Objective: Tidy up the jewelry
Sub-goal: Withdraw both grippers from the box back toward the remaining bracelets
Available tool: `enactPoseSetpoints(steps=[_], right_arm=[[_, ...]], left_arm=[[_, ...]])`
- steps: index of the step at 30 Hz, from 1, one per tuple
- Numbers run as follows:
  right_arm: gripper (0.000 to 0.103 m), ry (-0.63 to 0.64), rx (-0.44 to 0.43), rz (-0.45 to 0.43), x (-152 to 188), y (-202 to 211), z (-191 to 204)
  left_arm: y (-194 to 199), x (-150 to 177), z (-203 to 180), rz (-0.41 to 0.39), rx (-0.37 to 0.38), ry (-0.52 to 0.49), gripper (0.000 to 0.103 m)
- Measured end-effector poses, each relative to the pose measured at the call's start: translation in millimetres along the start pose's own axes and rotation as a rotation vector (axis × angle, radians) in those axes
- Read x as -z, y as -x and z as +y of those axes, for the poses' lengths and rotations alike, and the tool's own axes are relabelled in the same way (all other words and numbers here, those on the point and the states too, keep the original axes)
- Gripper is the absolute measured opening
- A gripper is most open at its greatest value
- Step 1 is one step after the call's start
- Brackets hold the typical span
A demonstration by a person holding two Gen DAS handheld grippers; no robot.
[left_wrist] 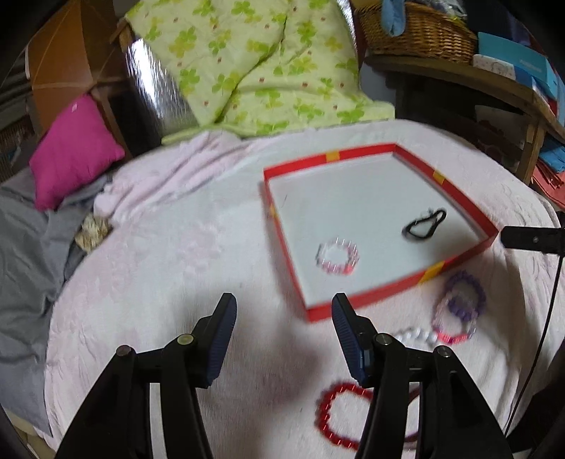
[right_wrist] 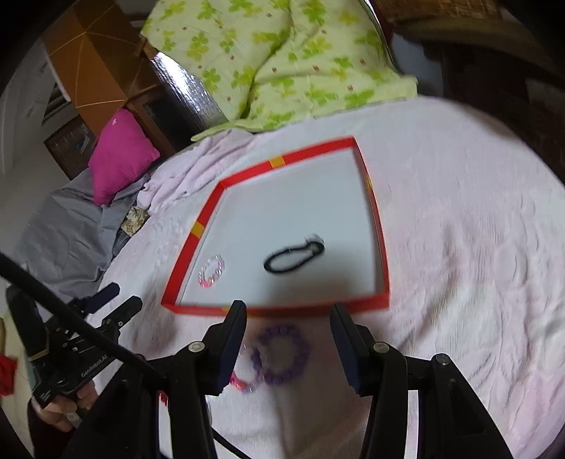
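While my left camera takes in a red bracelet (left_wrist: 339,415) and a string of white beads (left_wrist: 416,335) on the blanket (left_wrist: 176,264) close under the left gripper (left_wrist: 284,339), my right camera cuts both off, apart from a sliver of red at its lower left. Only the right view shows the hand (right_wrist: 61,406) wrapped round the left gripper's handle at the lower left, its fingers pointing up toward the tray (left_wrist: 462,192). Both views agree on the tray: shallow, red-walled with yellow tabs, white floor, lying flat on the pale pink, quilted-looking blanket. Inside it lie a pink-and-clear beaded bracelet (left_wrist: 337,256) near the left wall and a black cord loop (left_wrist: 423,224) further right, well apart. Just outside the near wall sit a purple bracelet (right_wrist: 282,355) of round beads and a pink-and-clear one (right_wrist: 249,374) overlapping it; from the right gripper (right_wrist: 287,347) they lie below and between its dark ribbed pads (right_wrist: 231,339). Both claws stand wide, holding nothing, above the blanket. Behind are a green floral quilt (left_wrist: 254,60), a magenta cushion (left_wrist: 72,151) and a wicker basket (left_wrist: 416,31). Everything is motion-blurred.
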State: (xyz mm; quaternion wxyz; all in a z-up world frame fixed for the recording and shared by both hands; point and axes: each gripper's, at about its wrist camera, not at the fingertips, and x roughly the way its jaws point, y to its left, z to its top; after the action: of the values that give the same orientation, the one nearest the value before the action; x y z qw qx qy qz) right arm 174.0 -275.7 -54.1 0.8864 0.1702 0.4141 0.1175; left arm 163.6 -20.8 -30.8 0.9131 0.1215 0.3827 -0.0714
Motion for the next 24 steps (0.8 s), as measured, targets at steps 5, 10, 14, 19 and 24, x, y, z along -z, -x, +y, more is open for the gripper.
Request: enactPoseSetpoints(steps=[5, 10, 14, 19, 24], right_arm=[[0.053, -0.065, -0.045, 0.044, 9, 1, -16], [0.045, -0.100, -0.106, 0.080, 14, -2, -19], [0.040, -0.071, -0.151, 0.126, 20, -11, -5], [0.040, -0.034, -0.142, 0.175, 27, -30, 10], [0.040, -0.028, -0.107, 0.188, 26, -46, 16]], left_arm=[[0, 17, 6, 0.056, 0.019, 0.020, 0.057], [6, 31, 7, 0.076, 0.043, 0.042, 0.057], [12, 39, -1, 0.086, 0.093, 0.036, 0.057], [13, 43, -14, 0.093, 0.127, -0.020, 0.058], [9, 46, -22, 0.117, 0.184, -0.065, 0.058]])
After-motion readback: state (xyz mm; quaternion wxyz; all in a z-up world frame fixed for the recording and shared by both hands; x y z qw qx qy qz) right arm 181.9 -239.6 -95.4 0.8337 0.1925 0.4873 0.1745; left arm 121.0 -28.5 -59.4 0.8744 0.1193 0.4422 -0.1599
